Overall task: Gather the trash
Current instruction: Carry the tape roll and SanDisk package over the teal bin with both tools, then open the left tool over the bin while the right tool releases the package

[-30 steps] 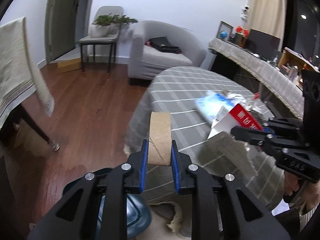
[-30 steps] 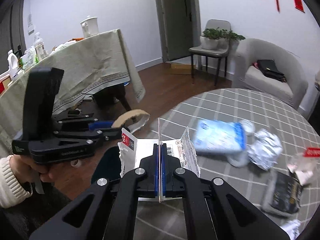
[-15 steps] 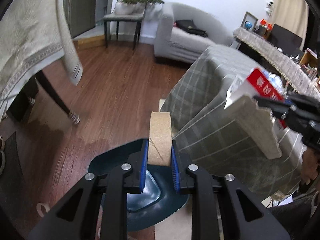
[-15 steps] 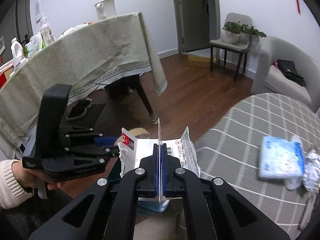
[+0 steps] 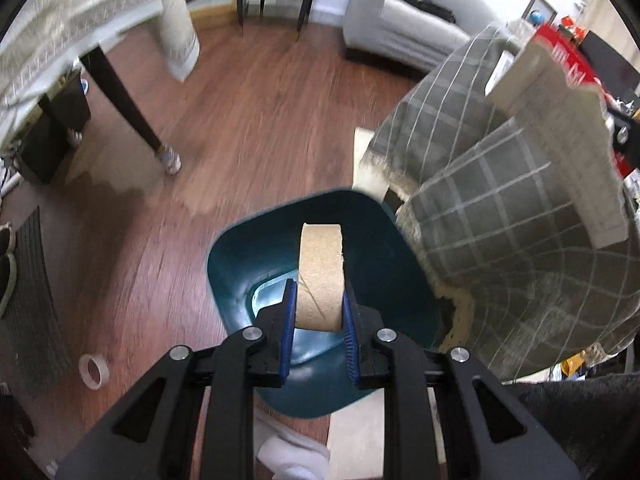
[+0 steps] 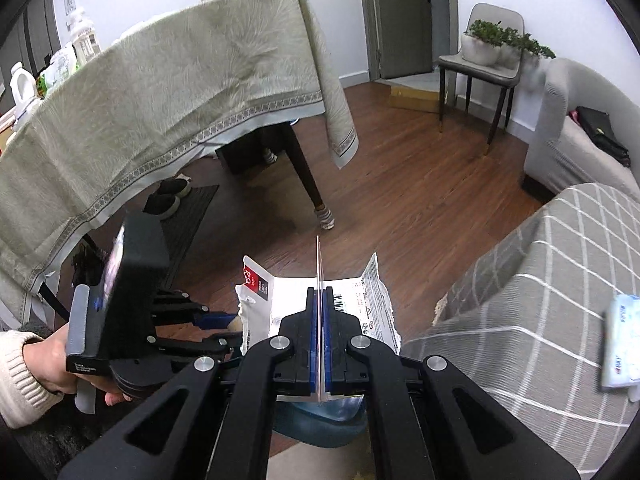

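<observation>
Two grippers each carry trash: the left gripper [image 5: 319, 314] has its fingers clamped on a cardboard tape core [image 5: 321, 276], held above the teal bin [image 5: 248, 248] on the wooden floor [image 5: 248, 128]. The right gripper [image 6: 320, 344] pinches a flattened white carton [image 6: 376, 300] edge-on, beside the checked table [image 6: 532, 320].
</observation>
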A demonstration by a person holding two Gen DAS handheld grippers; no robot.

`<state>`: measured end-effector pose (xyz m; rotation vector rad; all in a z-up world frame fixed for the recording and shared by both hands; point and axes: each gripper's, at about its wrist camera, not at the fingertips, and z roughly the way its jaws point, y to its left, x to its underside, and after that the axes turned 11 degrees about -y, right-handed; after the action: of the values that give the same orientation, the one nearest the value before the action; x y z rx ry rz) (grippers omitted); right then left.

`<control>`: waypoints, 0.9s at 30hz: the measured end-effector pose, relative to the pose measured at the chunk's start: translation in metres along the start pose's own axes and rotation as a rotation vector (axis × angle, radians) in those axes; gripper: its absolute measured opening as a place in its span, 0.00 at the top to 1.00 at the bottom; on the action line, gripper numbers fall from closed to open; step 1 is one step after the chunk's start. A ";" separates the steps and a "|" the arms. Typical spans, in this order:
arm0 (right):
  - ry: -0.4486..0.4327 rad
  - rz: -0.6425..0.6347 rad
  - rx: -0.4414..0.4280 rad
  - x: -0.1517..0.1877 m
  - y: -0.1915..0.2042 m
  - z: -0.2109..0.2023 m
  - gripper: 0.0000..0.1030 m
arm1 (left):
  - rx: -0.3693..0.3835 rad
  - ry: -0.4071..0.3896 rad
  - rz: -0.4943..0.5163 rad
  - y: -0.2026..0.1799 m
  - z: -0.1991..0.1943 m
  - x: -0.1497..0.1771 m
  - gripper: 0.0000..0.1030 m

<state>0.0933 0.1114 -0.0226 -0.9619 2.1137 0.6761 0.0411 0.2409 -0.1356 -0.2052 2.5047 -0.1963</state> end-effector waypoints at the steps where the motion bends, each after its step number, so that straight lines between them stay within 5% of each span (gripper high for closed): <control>1: 0.011 -0.002 -0.001 0.000 0.002 0.005 0.98 | -0.005 0.015 -0.001 0.003 0.003 0.003 0.77; 7: 0.090 -0.008 0.004 0.007 0.011 0.029 0.98 | -0.017 0.036 -0.008 0.016 0.007 0.011 0.63; 20: 0.250 -0.016 0.036 0.037 0.013 0.073 0.98 | -0.010 -0.076 -0.004 0.023 -0.030 0.000 0.62; 27: 0.318 -0.022 0.041 0.052 0.016 0.094 0.98 | 0.017 -0.149 -0.001 0.017 -0.053 -0.010 0.74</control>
<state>0.0921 0.1637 -0.1175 -1.1292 2.3770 0.4908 0.0163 0.2642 -0.0901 -0.2064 2.3540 -0.1949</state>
